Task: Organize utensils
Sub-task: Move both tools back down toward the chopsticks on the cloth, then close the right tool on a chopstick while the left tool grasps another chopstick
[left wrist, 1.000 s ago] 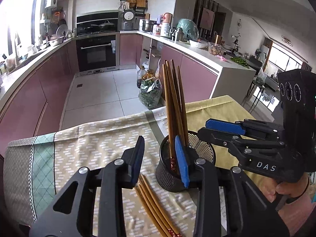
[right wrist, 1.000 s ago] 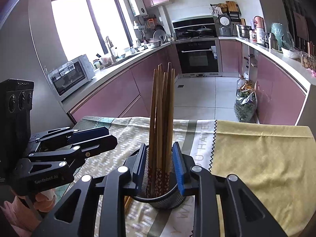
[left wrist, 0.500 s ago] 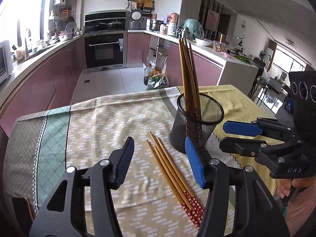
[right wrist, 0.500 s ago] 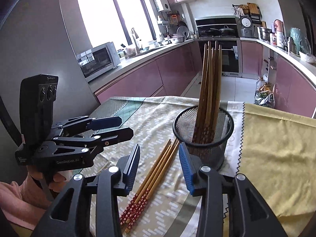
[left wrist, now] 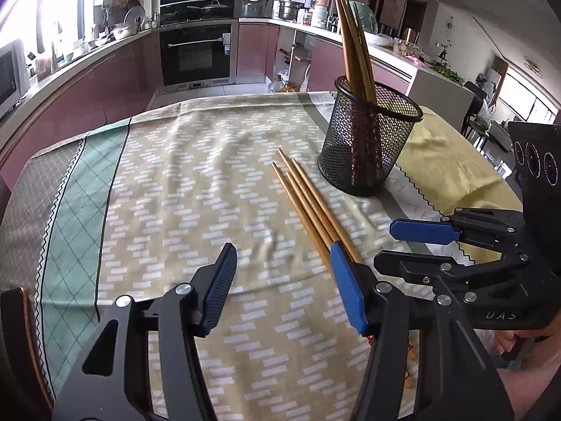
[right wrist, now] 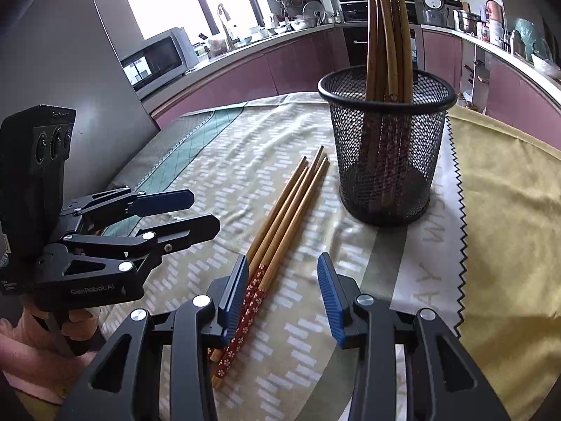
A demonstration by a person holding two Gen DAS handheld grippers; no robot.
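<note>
A black mesh holder (left wrist: 368, 140) (right wrist: 385, 151) stands upright on the tablecloth with several wooden chopsticks (left wrist: 352, 45) (right wrist: 387, 31) in it. Several more chopsticks (left wrist: 308, 207) (right wrist: 280, 224) with red flowered ends lie flat beside it. My left gripper (left wrist: 282, 280) is open and empty, above the cloth just left of the loose chopsticks; it also shows in the right wrist view (right wrist: 196, 210). My right gripper (right wrist: 284, 294) is open and empty over the red ends of the loose chopsticks; it also shows in the left wrist view (left wrist: 403, 245).
The table is covered by a beige patterned cloth (left wrist: 196, 182) with a green band and a yellow cloth (right wrist: 512, 193) on the right. A chair back (left wrist: 21, 333) sits at the near left edge. Kitchen counters and an oven lie beyond the table.
Both grippers have drawn back from the mesh holder toward me. The right gripper let go of the holder, which now stands alone. The loose chopsticks are now fully in view.
</note>
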